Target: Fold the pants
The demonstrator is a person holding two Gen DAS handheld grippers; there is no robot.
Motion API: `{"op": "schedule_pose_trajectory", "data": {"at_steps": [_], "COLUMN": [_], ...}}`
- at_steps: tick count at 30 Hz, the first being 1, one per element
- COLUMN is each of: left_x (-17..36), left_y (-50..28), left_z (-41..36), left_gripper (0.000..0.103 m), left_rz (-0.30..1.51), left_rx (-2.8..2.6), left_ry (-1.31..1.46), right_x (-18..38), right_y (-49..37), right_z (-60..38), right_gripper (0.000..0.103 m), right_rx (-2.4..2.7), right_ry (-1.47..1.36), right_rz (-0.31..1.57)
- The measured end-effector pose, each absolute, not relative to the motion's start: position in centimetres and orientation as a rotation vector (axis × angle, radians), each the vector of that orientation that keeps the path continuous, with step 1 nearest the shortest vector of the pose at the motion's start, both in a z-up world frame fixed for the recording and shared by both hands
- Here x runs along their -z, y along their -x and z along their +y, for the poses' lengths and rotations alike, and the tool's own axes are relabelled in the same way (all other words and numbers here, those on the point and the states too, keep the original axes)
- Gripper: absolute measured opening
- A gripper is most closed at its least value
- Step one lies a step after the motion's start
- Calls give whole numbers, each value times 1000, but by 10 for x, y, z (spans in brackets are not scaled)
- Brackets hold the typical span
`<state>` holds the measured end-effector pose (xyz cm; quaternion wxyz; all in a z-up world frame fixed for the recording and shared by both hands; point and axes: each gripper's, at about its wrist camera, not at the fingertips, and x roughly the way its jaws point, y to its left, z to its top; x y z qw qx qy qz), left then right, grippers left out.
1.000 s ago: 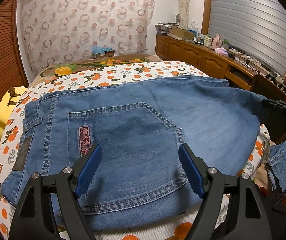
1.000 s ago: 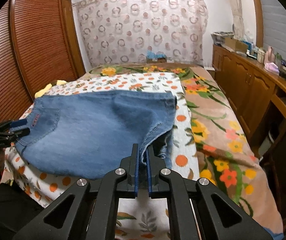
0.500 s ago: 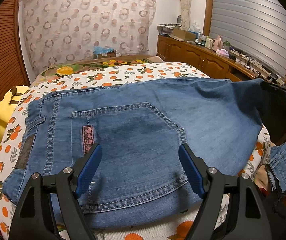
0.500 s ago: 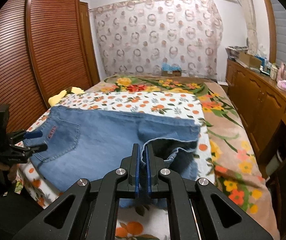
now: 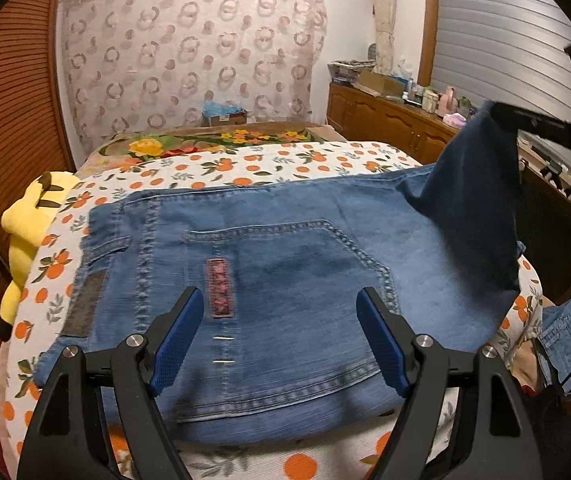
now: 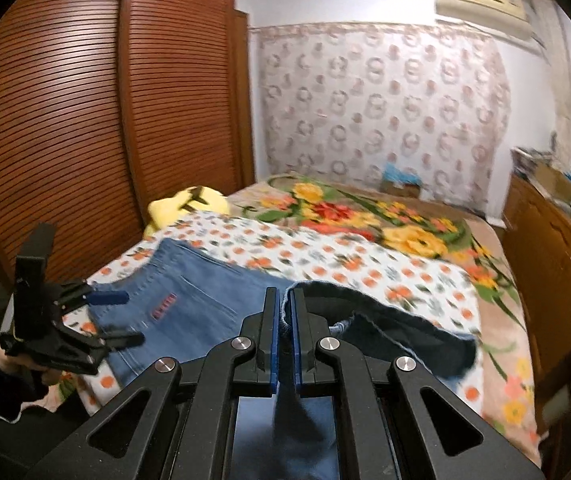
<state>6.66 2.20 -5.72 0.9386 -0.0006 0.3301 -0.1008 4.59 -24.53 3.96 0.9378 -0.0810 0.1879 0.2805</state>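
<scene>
Blue denim pants [image 5: 285, 288] lie on the orange-print bed cover, back pocket up, waistband to the left. My left gripper [image 5: 281, 336] is open and empty, hovering just above the pocket area near the front edge. My right gripper [image 6: 283, 336] is shut on the pants' leg end [image 6: 385, 328] and holds it lifted above the bed; in the left wrist view the raised cloth [image 5: 473, 184] stands up at the right. The left gripper also shows in the right wrist view [image 6: 113, 316], at the waistband end.
A yellow plush toy [image 5: 29, 224] lies at the bed's left edge by the slatted wardrobe [image 6: 85, 120]. A wooden sideboard [image 5: 397, 124] with clutter runs along the right. Another denim piece [image 5: 565, 344] hangs low at the right. A floral blanket [image 6: 365, 212] covers the far bed.
My right gripper has lifted the leg end up off the bed and carried it leftward over the pants. My left gripper has stayed open over the pocket.
</scene>
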Motion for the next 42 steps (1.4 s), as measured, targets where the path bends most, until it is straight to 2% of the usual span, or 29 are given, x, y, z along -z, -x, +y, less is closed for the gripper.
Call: {"op": "schedule_pose_trajectory", "data": {"at_steps": [8, 14, 16, 18, 21, 29, 39, 42], "left_x": [52, 56, 58, 59, 60, 61, 66, 68], "left_y": [-58, -57, -58, -58, -58, -63, -76, -81], "left_z": [48, 60, 62, 61, 58, 47, 22, 16], "left_gripper": [80, 80, 80, 80, 80, 80, 79, 76], "left_rz": [654, 657, 660, 663, 666, 675, 702, 713], "left_rx": [172, 156, 154, 156, 162, 191, 270, 305], "left_ry": [44, 66, 71, 71, 67, 58, 34, 35], "right_x": [-40, -22, -19, -17, -20, -18, 10, 16], "right_y": [-63, -87, -96, -100, -105, -108, -91, -97], "right_z": [-192, -181, -178, -180, -185, -208, -219, -221], "right_gripper": [5, 5, 11, 28, 37, 42, 44, 46], "right_rx": [-697, -734, -728, -715, -706, -628, -513, -502], "right_ry": [240, 258, 266, 273, 261, 227, 190, 167], "right_rz": [368, 453, 480, 486, 481, 467, 564, 588]}}
